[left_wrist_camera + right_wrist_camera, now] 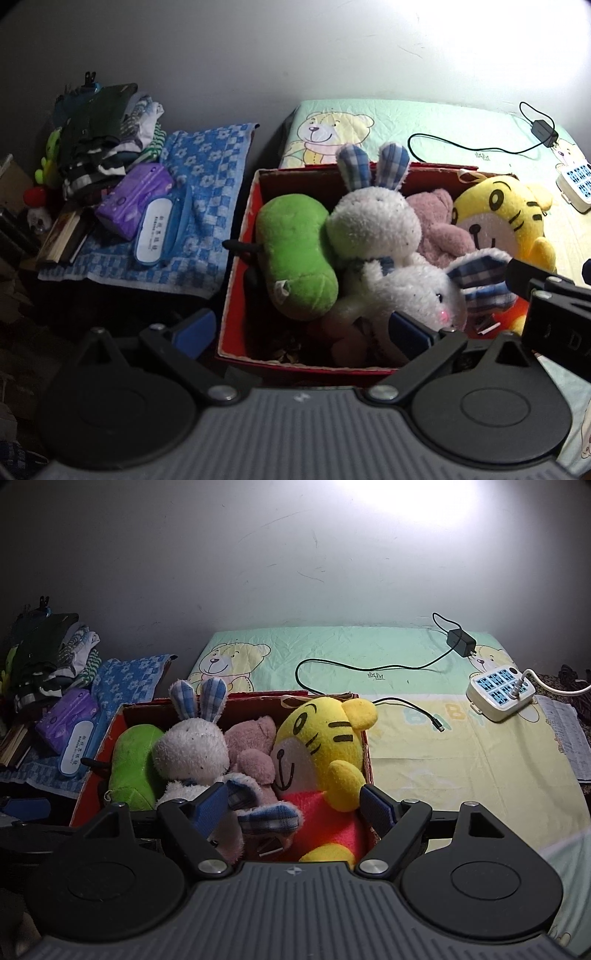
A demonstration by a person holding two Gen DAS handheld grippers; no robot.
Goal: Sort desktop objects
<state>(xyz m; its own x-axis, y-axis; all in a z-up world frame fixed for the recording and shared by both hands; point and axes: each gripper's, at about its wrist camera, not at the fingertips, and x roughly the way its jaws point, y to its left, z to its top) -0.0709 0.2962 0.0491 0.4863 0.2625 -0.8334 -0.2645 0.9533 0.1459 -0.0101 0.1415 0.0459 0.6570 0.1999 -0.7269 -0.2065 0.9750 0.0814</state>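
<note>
A red cardboard box (258, 363) (92, 782) holds soft toys: a green plush (295, 254) (133, 760), a white rabbit with blue plaid ears (373, 225) (192, 749), a pink bear (439, 225) (251, 749) and a yellow tiger (506, 214) (321, 738). A second white rabbit (436, 295) lies lower, at the box front. My left gripper (303, 332) hovers open over the box's near left part, gripping nothing. My right gripper (295, 806) is open above the tiger's red body and a plaid ear, and also gripping nothing.
The box stands on a bear-print sheet (461, 760). A black charger with cable (460, 640) and a white power strip (500, 694) lie at the right. To the left, a blue checked towel (218, 173) carries a purple tissue pack (135, 199), a white case (153, 232), books and piled clothes (99, 136).
</note>
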